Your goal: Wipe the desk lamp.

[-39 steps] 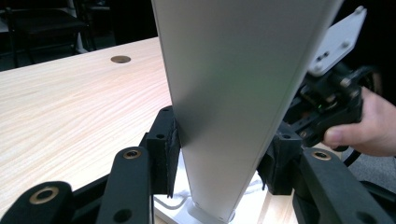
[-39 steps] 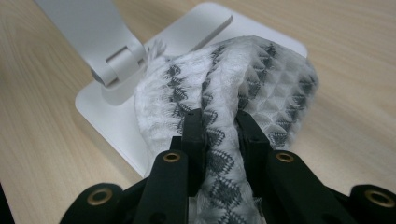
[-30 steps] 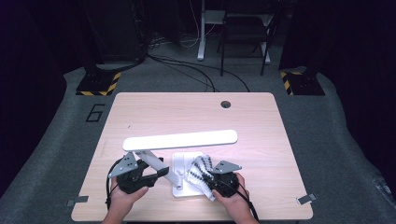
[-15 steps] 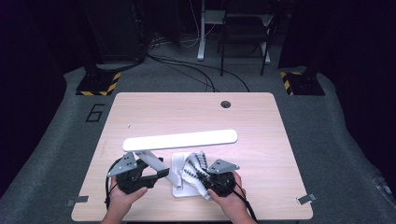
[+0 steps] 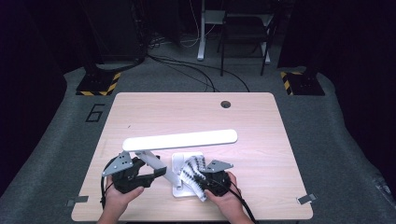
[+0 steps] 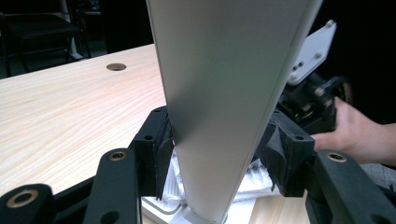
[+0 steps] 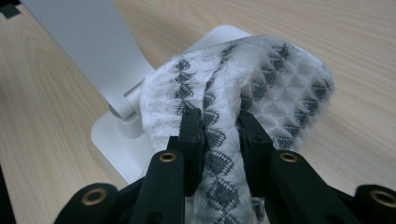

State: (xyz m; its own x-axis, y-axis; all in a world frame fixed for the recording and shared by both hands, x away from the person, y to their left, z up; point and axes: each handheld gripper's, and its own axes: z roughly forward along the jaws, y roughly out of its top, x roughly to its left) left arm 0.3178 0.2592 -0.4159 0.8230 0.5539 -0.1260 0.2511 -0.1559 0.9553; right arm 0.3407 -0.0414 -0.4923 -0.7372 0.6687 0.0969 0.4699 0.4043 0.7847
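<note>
since a moment ago our right gripper (image 5: 201,179) has slid the cloth (image 5: 194,175) a little toward the lamp's arm (image 5: 156,164), while the left gripper (image 5: 148,175) has kept its grip on that arm.

nearest us, at the front edge of the desk (image 5: 261,154), our two hands hold the grippers on either side of the lamp base (image 5: 180,161). the right gripper's jaws are clenched on the cloth, a white waffle weave with dark grey diamond stripes; in the right gripper view the cloth (image 7: 243,93) bunches between the jaws and drapes over the white base (image 7: 116,140), pressed close beside the hinge where the arm (image 7: 93,46) meets the base. the right hand (image 5: 224,198) sits just behind the gripper.

on the other side of the base, the left gripper's jaws are clamped on the lamp's slanted arm, one pad against each edge, as the left gripper view shows with the arm (image 6: 224,93) rising between the jaws. the left hand (image 5: 119,200) grips from behind. in that view the right gripper (image 6: 308,102) sits beyond the arm.

beyond the base, the lamp's long white head (image 5: 180,140) lies level above the desk, reaching from above the left gripper out past the right one. farther back from the base, a round cable hole (image 5: 226,103) sits near the desk's far edge.
</note>
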